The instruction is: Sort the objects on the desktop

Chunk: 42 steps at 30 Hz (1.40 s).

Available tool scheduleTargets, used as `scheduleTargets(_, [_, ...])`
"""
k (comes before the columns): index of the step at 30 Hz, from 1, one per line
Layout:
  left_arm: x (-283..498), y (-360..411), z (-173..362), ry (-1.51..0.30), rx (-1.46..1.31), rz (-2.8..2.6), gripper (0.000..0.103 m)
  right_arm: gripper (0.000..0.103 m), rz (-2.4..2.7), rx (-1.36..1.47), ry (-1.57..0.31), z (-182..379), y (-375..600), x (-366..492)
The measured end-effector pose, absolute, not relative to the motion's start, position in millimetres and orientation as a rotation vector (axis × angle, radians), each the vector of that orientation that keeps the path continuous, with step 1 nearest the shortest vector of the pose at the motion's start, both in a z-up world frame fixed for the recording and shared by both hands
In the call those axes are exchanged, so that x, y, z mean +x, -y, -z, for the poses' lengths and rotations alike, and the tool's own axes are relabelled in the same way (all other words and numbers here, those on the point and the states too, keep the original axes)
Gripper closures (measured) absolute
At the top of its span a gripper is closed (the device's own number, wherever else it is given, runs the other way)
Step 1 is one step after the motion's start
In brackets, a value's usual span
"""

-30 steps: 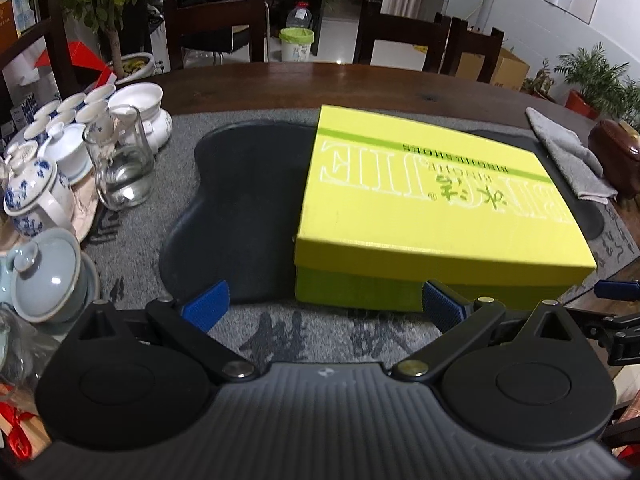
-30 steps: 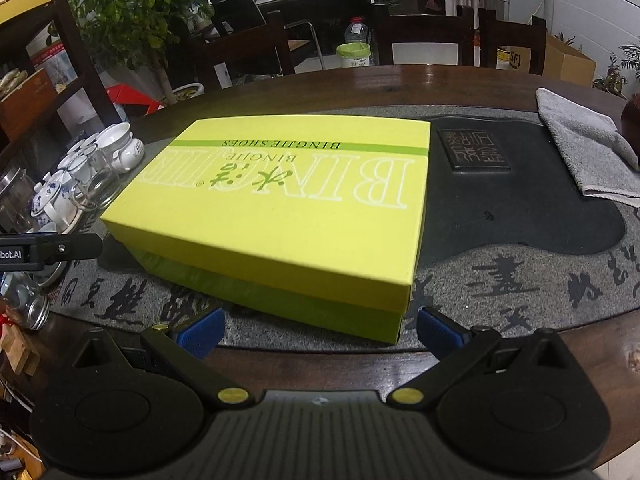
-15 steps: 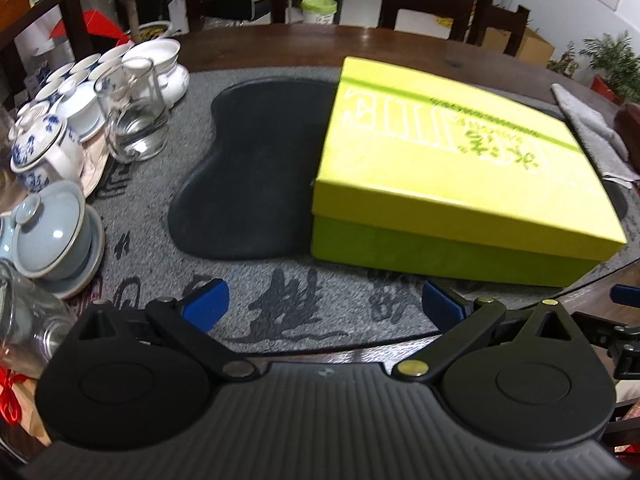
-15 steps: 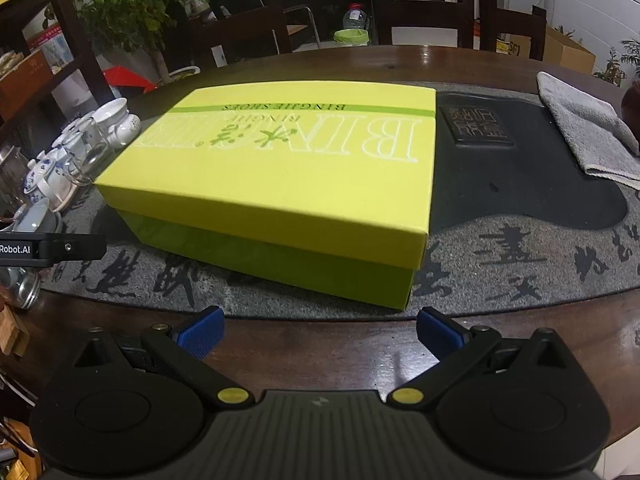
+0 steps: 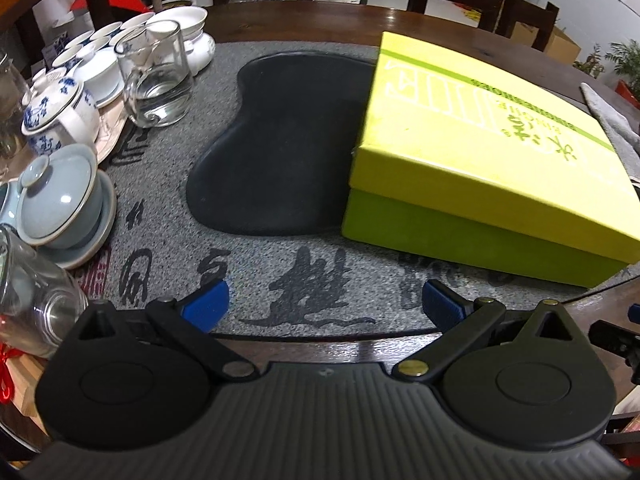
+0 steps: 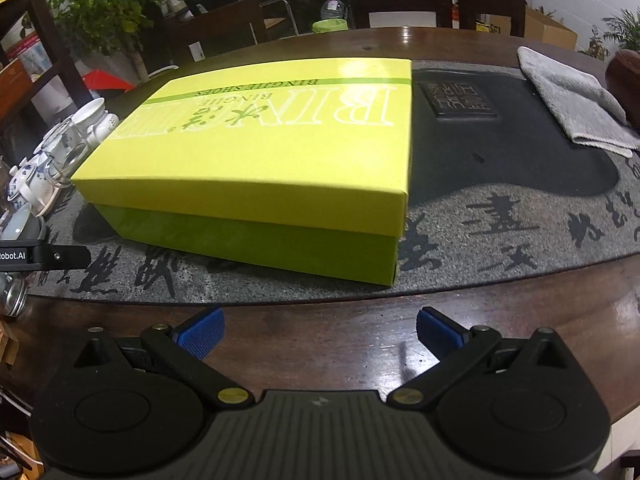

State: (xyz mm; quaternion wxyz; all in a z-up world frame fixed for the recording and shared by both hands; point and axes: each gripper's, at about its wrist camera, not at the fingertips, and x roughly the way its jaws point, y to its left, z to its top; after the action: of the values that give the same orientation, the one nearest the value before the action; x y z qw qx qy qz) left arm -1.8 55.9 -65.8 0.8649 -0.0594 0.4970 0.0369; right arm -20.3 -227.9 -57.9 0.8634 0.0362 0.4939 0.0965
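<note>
**Both claws empty, shoe box not yet handled**

I held my left claw (image 5: 324, 300) low over the near edge of the table (image 5: 320, 340), its blue pads spread wide and gripping nothing. My right claw (image 6: 320, 328) hovered the same way over bare wood, released and empty.

The yellow-green shoe box (image 6: 272, 152) sat on the grey stone tea tray (image 5: 256, 280), its lid on. From my left claw it lay at about two o'clock, near but apart; from my right claw it lay at twelve, just beyond the tray's rim. Its right end covered part of the dark basin (image 5: 280, 140) sunk in the tray.

At my left claw's ten o'clock stood the tea things: a glass pitcher (image 5: 158, 76), a blue-and-white teapot (image 5: 60, 112) and a lidded celadon cup (image 5: 60, 196). A folded grey towel (image 6: 576, 100) lay at my right claw's two o'clock.

I judged the sorting to be at its opening, in the approach, nothing grasped. The next move probably called for both claws at the box, one taking each short end of the lid or base. The box looked too broad for one claw's span, so I would need an edge grip, kept level.
</note>
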Motion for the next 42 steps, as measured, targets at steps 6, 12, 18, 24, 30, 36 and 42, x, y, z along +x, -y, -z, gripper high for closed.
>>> scheduleTargets(6, [1, -62, 74, -1.054, -0.132, -0.115, 0.001, 0.000, -0.170, 0.096, -1.044, 62, 235, -20])
scheduleTargets(12, [5, -69, 77, -1.050, -0.145, -0.138, 0.001, 0.000, -0.134, 0.116, -1.047, 66, 243, -19])
scheduleTargets(18, [13, -77, 82, -1.037, -0.154, -0.177, 0.001, 0.000, -0.103, 0.135, -1.043, 70, 253, -17])
scheduleTargets(24, [22, -86, 89, -1.019, -0.171, -0.204, 0.001, 0.000, -0.058, 0.155, -1.036, 73, 264, -14])
scheduleTargets(30, [32, -93, 96, -0.999, -0.179, -0.228, 0.001, 0.000, -0.001, 0.171, -1.017, 78, 280, -8])
scheduleTargets(36, [40, -97, 103, -0.986, -0.181, -0.236, 0.001, 0.000, 0.056, 0.188, -0.994, 83, 298, -1])
scheduleTargets(42, [49, -101, 108, -0.975, -0.188, -0.249, 0.001, 0.000, 0.099, 0.181, -0.954, 87, 313, 7])
